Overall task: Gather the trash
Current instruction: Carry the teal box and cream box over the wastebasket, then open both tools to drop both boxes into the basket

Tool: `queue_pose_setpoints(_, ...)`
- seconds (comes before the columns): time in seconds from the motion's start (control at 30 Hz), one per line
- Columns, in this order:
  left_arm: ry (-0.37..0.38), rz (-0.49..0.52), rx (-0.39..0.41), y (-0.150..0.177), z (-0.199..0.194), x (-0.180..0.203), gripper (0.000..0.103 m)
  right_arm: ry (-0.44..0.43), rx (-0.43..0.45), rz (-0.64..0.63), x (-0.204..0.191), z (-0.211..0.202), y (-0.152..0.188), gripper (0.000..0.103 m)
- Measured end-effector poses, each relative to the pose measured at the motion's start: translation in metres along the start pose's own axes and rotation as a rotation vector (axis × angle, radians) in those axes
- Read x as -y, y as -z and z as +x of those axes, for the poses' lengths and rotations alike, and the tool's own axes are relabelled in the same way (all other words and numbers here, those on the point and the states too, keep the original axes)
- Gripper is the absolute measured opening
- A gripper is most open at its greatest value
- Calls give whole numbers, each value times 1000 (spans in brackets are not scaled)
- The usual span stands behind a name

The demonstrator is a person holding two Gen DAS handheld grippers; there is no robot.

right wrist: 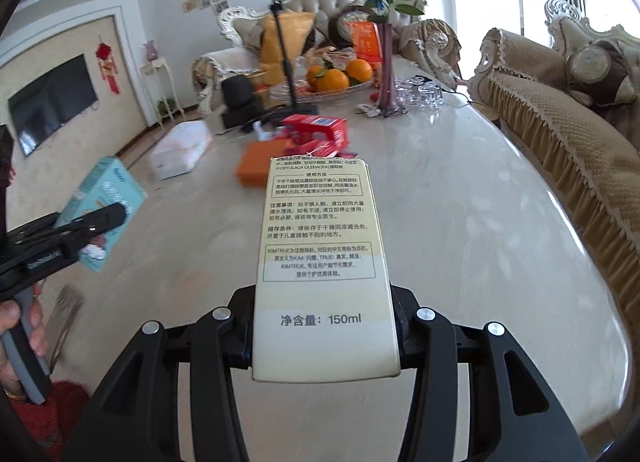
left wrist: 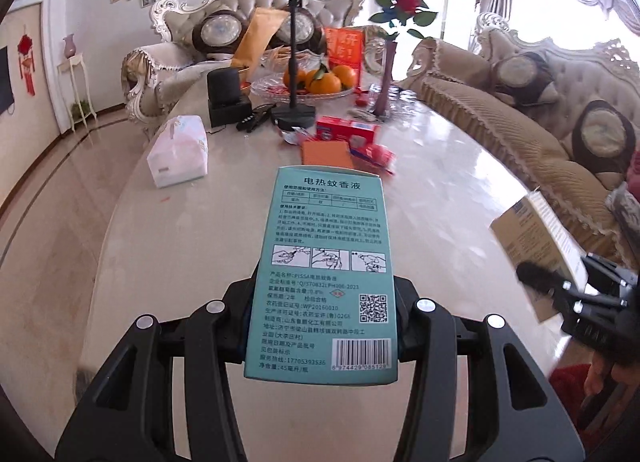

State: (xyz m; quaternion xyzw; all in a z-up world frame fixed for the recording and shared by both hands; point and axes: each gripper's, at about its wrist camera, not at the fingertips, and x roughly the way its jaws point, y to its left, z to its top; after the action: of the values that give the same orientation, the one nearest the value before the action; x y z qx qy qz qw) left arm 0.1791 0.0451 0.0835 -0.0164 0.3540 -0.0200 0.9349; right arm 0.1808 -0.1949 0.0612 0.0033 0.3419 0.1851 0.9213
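My left gripper (left wrist: pixel 322 302) is shut on a teal printed box (left wrist: pixel 326 262) and holds it above the marble table (left wrist: pixel 460 189); that box also shows in the right wrist view (right wrist: pixel 104 205). My right gripper (right wrist: pixel 324 322) is shut on a cream box (right wrist: pixel 322 254) marked 150ml; it also shows in the left wrist view (left wrist: pixel 536 238). Further along the table lie a red box (left wrist: pixel 346 129), an orange box (left wrist: pixel 325 153) and small red wrappers (left wrist: pixel 374 155); the red box (right wrist: pixel 316 127) and orange box (right wrist: pixel 256 167) also show in the right wrist view.
A tissue pack (left wrist: pixel 180 149), a black speaker (left wrist: pixel 224 97), a phone stand (left wrist: pixel 294 61), a fruit plate with oranges (left wrist: pixel 320 81), a vase with roses (right wrist: pixel 386 61) and upturned glasses (right wrist: pixel 420 91) stand on the table. Sofas line the far end and right side.
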Motion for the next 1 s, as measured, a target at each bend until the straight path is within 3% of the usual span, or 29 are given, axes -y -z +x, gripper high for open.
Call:
queue_pose_setpoints(0.27,50,72,11,73,-69,35,48,-47,-9,-38,-20,-64,66,45)
queue_pose_setpoints(0.37,88,116,-38,113,-83,48,48,-51,-30,-46,-25,-82,92,45)
queue_pose_setpoints(0.5,185,132,-181,176,-78,59,48,-47,-80,-40,-29,-98,130,45)
queue_pose_setpoints(0.57,170,148,-233,201,-67,64,48,-45,-123,-33,-32,-100,150,45)
queue_pose_setpoints(0.8,191,152,-374,257,-6,75,48,16,-336,-38,-29,-47,211,45)
queue_pose_setpoints(1.0,181,178,-394,279,17,86,50,63,-442,-11,-22,3,243,45)
